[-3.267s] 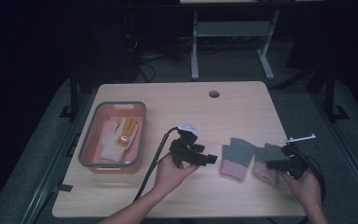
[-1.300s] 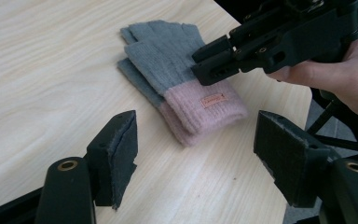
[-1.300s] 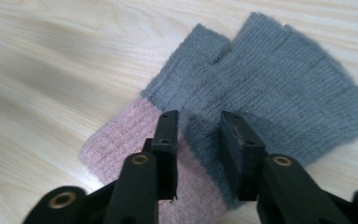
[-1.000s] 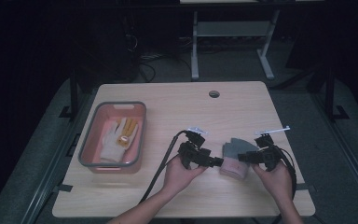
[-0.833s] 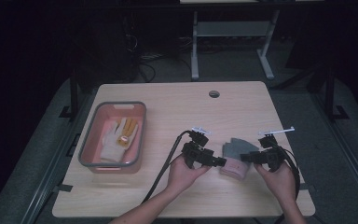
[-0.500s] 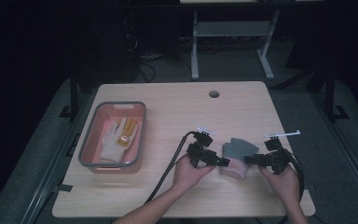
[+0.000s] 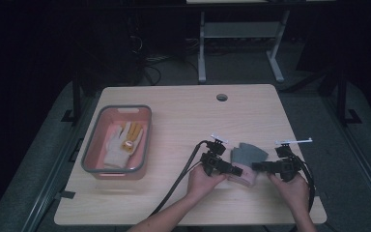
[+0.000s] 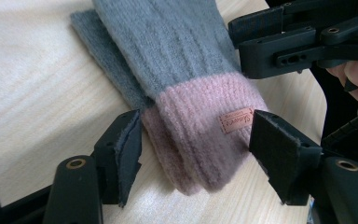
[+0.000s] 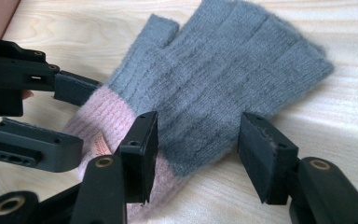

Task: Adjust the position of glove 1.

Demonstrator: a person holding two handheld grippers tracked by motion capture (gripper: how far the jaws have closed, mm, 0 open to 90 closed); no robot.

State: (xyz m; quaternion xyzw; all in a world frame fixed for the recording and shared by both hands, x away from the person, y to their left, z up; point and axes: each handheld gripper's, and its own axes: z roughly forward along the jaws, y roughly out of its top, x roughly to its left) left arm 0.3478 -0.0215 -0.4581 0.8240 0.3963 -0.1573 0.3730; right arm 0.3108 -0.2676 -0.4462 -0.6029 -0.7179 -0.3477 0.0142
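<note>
Straddling the pink cuff of the stacked gloves (image 8: 200, 135), the left gripper (image 8: 193, 154) has its jaws standing wide on either side of the knit with a gap at each pad; they have just been closing in, yet nothing is pinched so far. The right gripper (image 9: 198, 149) comes from the opposite side with its jaws about half spread over the grey body near the cuff; they have just been opening a little and also press on nothing. Seen from above, the gloves (image 7: 245, 162) lie flat on the desk (image 7: 183, 116) between the two hands, toward the near right corner, cuff end pointing at the near edge and grey finger end pointing away toward the far edge, so the long axis runs roughly near to far with a slight lean. The left gripper (image 7: 221, 164) and right gripper (image 7: 276, 166) face each other across that axis, each about equally close, the left one lower on the cuff. Bare desk lies open beyond the fingertips and to the left, as far as the pink bin (image 7: 96, 145) with a white glove (image 7: 121, 145) inside near the left edge; the near edge is close behind the hands.
</note>
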